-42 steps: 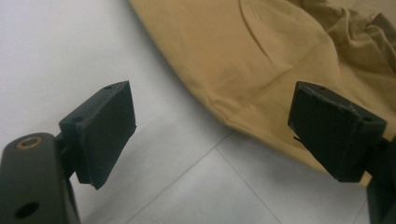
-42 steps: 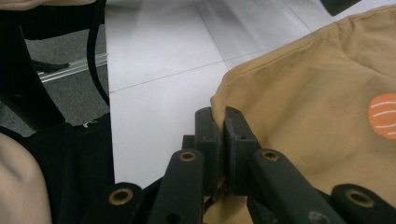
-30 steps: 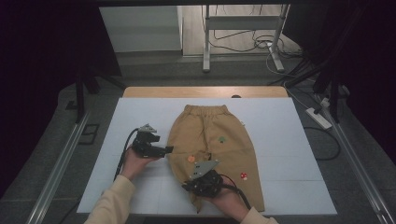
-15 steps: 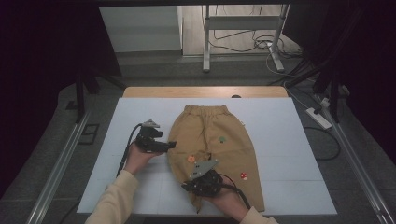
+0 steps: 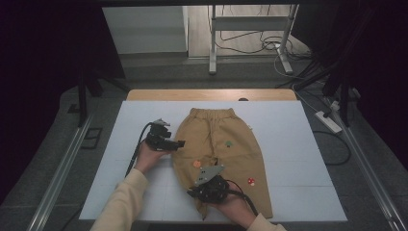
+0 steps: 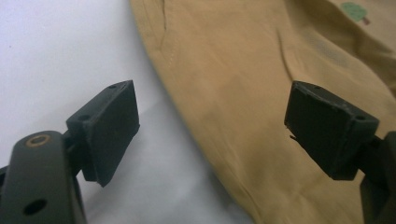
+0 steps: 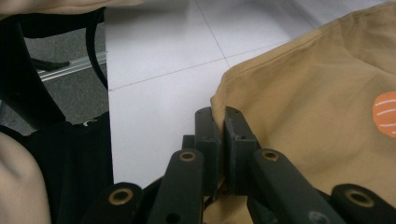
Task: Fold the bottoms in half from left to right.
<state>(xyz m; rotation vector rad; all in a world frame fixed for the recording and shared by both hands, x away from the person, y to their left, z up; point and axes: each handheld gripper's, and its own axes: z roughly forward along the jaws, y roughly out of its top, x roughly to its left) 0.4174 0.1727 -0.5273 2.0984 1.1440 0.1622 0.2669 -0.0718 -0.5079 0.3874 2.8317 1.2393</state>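
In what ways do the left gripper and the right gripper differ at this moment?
The left gripper has its jaws wide apart, while the right gripper has its jaws closed. The left gripper holds nothing and points at the side edge of the tan trousers; the right gripper pinches the cloth near a leg's hem. Both are black, hand-held, and at the trousers' left leg.

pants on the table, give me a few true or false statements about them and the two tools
1. The right tool is shut on a corner of the tan pants. True.
2. The left tool is clamped on the waistband. False: its jaws stand wide open at the side edge of the pants, gripping nothing.
3. The pants lie on a white table. True.
4. The pants are plain, with no patches. False: an orange patch and a green patch show on them.
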